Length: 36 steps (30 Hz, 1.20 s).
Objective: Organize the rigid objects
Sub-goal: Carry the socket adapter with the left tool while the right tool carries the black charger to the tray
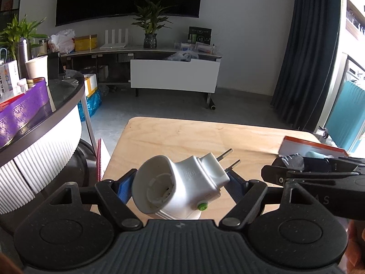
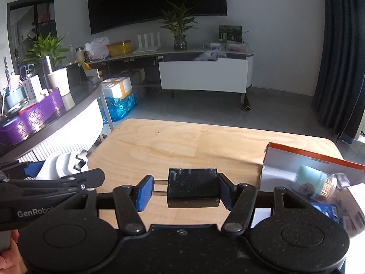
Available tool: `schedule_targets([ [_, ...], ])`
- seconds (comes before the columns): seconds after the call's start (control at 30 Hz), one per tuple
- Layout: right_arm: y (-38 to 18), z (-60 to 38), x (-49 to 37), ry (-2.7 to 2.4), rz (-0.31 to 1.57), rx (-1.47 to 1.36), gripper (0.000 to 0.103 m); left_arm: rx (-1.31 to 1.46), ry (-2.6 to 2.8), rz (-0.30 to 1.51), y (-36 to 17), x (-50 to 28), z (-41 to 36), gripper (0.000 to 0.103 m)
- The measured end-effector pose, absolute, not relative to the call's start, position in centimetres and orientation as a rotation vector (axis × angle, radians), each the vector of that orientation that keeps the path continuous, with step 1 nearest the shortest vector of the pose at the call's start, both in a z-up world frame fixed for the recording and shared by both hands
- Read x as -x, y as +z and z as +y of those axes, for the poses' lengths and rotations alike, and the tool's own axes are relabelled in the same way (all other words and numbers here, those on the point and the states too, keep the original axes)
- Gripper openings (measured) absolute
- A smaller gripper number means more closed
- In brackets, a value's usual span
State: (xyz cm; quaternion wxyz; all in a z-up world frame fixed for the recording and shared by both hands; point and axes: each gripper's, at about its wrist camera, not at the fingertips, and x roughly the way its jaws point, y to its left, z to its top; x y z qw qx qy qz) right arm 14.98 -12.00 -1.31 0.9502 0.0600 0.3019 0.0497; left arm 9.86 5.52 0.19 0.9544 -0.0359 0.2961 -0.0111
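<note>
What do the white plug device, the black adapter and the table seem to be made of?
White plug device: likely glossy moulded plastic, with bare metal prongs. Black adapter: probably shiny plastic; it shows reflections, and metal prongs. Table: light wood, perhaps plywood, by its visible grain.

A glossy white plastic plug adapter (image 1: 182, 187) with bare metal prongs is seen — the black charger (image 2: 192, 188) looks glossy, the wooden table (image 2: 182, 141) smooth and matt.

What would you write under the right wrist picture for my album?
Right gripper holds a black plug adapter above the wooden table, beside an open box.
</note>
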Motion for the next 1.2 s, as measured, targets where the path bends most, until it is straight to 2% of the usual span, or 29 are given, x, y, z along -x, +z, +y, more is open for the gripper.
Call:
schedule_targets([
  [0.5,1.0,-12.5,-8.4,0.077,0.565,-0.136,0.072,0.070,-0.046,0.579,1.3,-5.3,4.7,0.082],
  [1.2,1.5,-15.1,-1.6,0.013,0.525,-0.170,0.072,0.056,-0.100,0.570,1.1,-1.9,2.8,0.082],
])
